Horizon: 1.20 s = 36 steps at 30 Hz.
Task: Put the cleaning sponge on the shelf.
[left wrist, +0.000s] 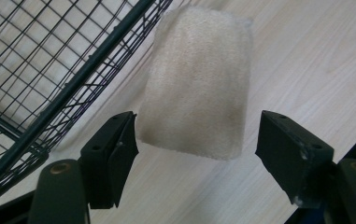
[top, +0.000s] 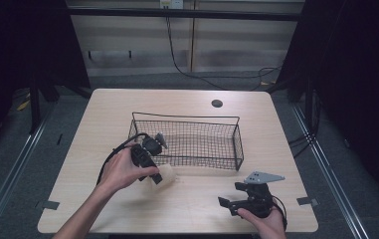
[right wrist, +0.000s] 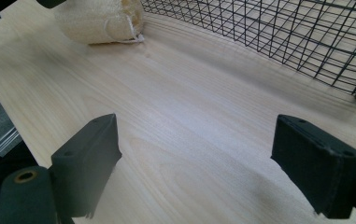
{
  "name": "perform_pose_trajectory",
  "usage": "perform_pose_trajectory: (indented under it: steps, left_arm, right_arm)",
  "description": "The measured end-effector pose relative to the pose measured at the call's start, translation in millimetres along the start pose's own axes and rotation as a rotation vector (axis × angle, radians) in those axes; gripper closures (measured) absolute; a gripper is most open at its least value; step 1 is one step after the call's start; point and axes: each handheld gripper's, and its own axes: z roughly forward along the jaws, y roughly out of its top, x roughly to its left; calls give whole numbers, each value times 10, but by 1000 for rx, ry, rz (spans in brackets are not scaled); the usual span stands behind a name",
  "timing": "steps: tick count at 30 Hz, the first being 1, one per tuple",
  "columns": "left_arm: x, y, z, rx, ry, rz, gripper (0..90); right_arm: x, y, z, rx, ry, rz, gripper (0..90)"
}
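Observation:
A pale beige loofah sponge [top: 165,175] lies on the wooden table [top: 192,209], just in front of the black wire basket [top: 187,118]. My left gripper [top: 155,176], held by a hand, is down at the sponge's left end. In the left gripper view the sponge [left wrist: 196,84] reaches in between the spread jaws of the left gripper [left wrist: 196,123]; its left jaw is close to the sponge's edge and the right jaw stands apart. My right gripper [top: 229,196] hovers open near the table's front right, with nothing between its fingers [right wrist: 196,128].
The basket's front wall [left wrist: 63,88] runs right beside the sponge. The right gripper view shows the sponge [right wrist: 96,21] far off at the upper left and the basket [right wrist: 269,32] at the upper right. A round hole [top: 217,103] lies behind the basket.

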Motion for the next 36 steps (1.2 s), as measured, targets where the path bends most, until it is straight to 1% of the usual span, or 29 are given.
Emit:
perform_pose_trajectory:
  steps: [3, 4, 5, 6, 9, 10, 12, 13, 15, 18, 23, 26, 27, 33, 34, 36]
  left_arm:
    - [-7, 20, 20, 0, -1, -1, 286]
    - [-10, 40, 44, 11, -6, 9, 281]
    - [-10, 40, 44, 11, -6, 9, 277]
    - [-14, 58, 78, 31, 0, 9, 272]
    - [-21, 68, 101, 36, 6, 8, 243]
    - [-19, 82, 116, 45, 9, 11, 242]
    - [-40, 96, 161, 55, 16, 3, 241]
    - [-40, 107, 177, 71, 18, 15, 241]
    - [-49, 114, 200, 74, 25, 16, 242]
    - [-56, 132, 240, 83, 13, 14, 246]
    - [-74, 148, 289, 95, 14, 26, 242]
    - [-72, 164, 314, 101, 9, 24, 241]
    - [-76, 166, 327, 98, 14, 18, 240]
    - [-84, 172, 324, 94, 24, 22, 253]
    - [-99, 171, 322, 95, 36, 21, 255]
    - [-115, 166, 317, 98, 38, 15, 257]
  right_arm:
    - [-1, 1, 8, 0, 3, -8, 146]
    - [2, 2, 8, 4, 2, -2, 146]
    - [2, 1, 8, 3, 2, -2, 146]
    - [1, 1, 9, 1, 3, -4, 146]
    - [0, 0, 7, 1, 4, -4, 146]
    - [0, 0, 7, 1, 3, -5, 146]
    - [1, 2, 12, 2, 4, -4, 146]
    - [2, 2, 13, 2, 5, -4, 146]
    - [5, 3, 12, 3, 4, -3, 146]
    - [6, 2, 10, 3, 6, -3, 146]
    - [2, 1, 10, 2, 6, -5, 146]
    - [3, 2, 11, 3, 5, -5, 146]
    - [3, 2, 11, 4, 5, -5, 146]
    - [0, 0, 8, 4, 3, -4, 146]
    - [-1, -1, 7, 5, 3, -4, 146]
    - [-1, -1, 7, 5, 2, -4, 147]
